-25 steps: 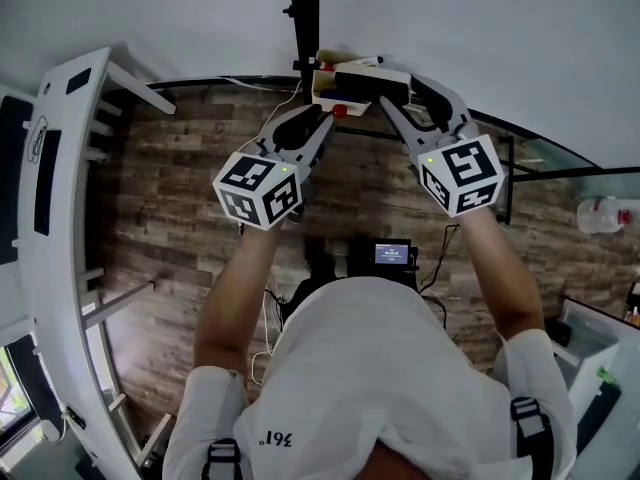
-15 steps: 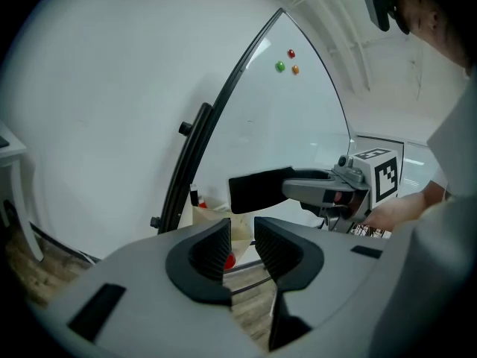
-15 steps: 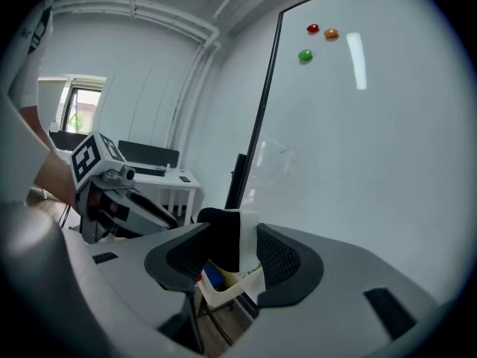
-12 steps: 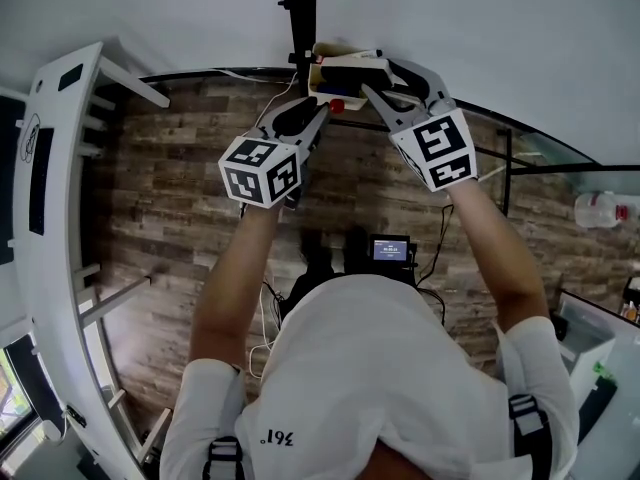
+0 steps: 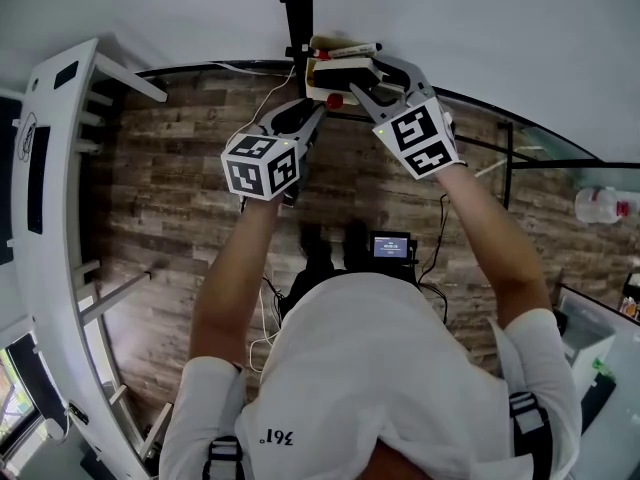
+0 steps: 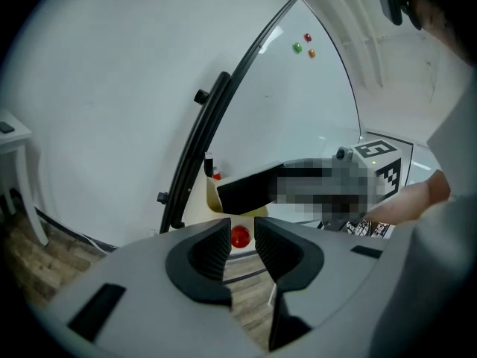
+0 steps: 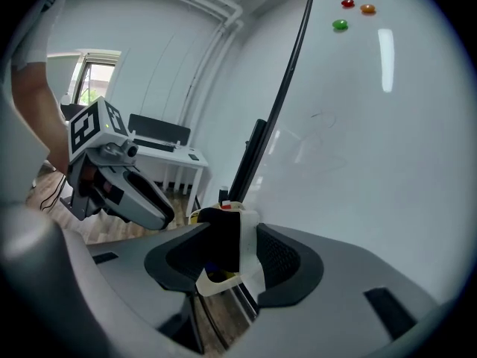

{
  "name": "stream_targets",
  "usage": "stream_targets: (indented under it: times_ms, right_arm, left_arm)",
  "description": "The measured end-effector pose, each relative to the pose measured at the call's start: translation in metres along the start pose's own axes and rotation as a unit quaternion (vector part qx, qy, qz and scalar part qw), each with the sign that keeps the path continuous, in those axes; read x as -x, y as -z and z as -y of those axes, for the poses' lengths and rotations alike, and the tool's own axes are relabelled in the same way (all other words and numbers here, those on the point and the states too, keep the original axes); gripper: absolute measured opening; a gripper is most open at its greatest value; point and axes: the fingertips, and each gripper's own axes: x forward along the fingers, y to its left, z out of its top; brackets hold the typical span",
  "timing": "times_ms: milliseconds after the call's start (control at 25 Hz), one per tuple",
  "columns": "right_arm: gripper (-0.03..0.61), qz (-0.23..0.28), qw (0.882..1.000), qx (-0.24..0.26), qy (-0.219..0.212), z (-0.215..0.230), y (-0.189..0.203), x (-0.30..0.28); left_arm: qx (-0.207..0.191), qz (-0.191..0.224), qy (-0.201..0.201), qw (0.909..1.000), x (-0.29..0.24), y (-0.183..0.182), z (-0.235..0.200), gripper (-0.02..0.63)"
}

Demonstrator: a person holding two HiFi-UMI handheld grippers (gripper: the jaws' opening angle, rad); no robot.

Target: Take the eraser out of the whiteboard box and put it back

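Observation:
My right gripper [image 5: 362, 76] is shut on the eraser [image 5: 347, 70], a black felt block with a white back. It holds the eraser at the cream whiteboard box [image 5: 322, 60], which hangs on the board's lower frame. In the right gripper view the eraser [image 7: 223, 241] stands upright between the pads, and the box's rim [image 7: 203, 283] shows just under it. My left gripper [image 5: 318, 114] is a little below and left of the box. Its jaws are slightly apart and hold nothing [image 6: 241, 245]. A red knob [image 6: 239, 236] shows through the gap.
The whiteboard [image 7: 373, 125] fills the wall ahead, with three coloured magnets [image 7: 347, 12] high on it. Its black stand post [image 5: 305, 8] runs beside the box. A marker [image 5: 352, 50] lies on top of the box. A white desk [image 5: 55, 198] stands at the left, over wood flooring.
Both grippers have moved toward the box, upward in the head view. The right one has rolled and carried the eraser left, up to the box. The left jaws now sit nearer the red knob.

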Motion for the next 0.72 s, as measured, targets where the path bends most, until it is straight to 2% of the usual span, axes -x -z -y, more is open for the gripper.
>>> stream_targets:
  times_ms: [400, 720]
  right_arm:
    - [0.207, -0.027, 0.999, 0.038, -0.016, -0.007, 0.013, -0.024]
    - [0.209, -0.032, 0.999, 0.026, -0.019, -0.009, 0.022, -0.03]
  left_arm:
    - [0.011, -0.007, 0.002, 0.9999, -0.009, 0.006, 0.0, 0.104]
    - [0.017, -0.012, 0.001, 0.9998, -0.011, 0.011, -0.002, 0.103]
